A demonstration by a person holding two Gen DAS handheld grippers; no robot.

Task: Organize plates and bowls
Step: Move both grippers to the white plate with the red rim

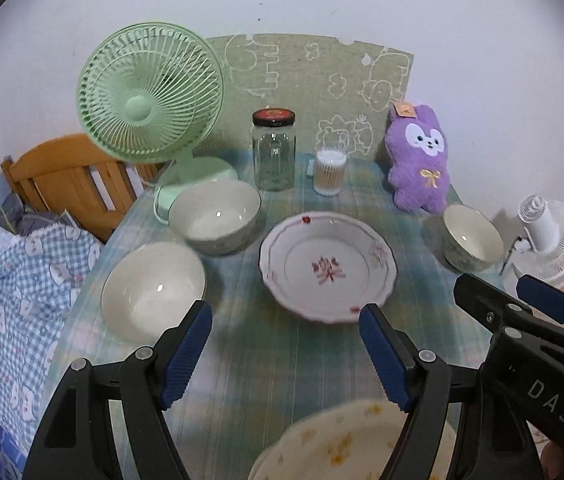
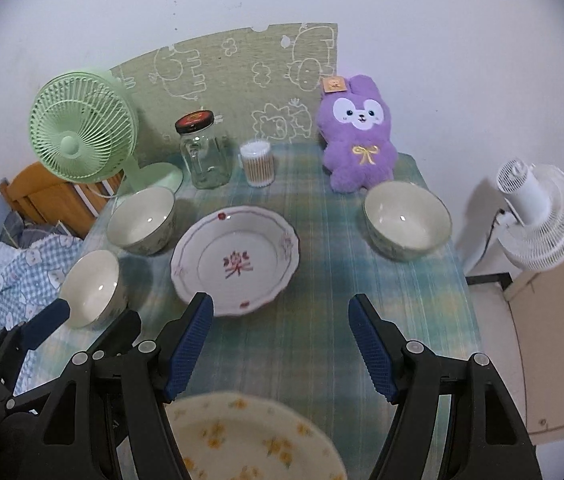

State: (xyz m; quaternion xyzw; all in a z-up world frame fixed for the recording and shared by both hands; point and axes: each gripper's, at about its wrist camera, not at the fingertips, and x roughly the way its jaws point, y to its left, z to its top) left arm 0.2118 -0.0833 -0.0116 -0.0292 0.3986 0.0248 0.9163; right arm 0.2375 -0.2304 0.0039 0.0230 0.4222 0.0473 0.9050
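Green-and-blue checked cloth [image 2: 322,320] is covering the table, which is standing against a pale wall with an olive mat [image 2: 241,80] of outlined animals leaning on it. Along the back are sitting a mint desk fan [image 2: 81,140], a glass jar [image 2: 205,160] with a dark lid, a tub of cotton swabs [image 2: 257,164] and a purple plush rabbit [image 2: 358,136]. A red-flowered plate [image 2: 235,260] is lying mid-table, with two pale bowls [image 2: 141,220] [image 2: 91,288] to its left and a third bowl [image 2: 408,226] well apart on the right. A yellow-flowered plate [image 2: 249,436], blurred, is lying at the near edge. Beyond the table, a white fan [image 2: 538,216] is standing at the right; a wooden bedhead [image 1: 65,184] and what is probably checked bedding [image 1: 13,280] are showing at the left. The left gripper [image 1: 286,356] and right gripper [image 2: 279,348] are hovering side by side over the cloth, jaws standing wide, gripping nothing.
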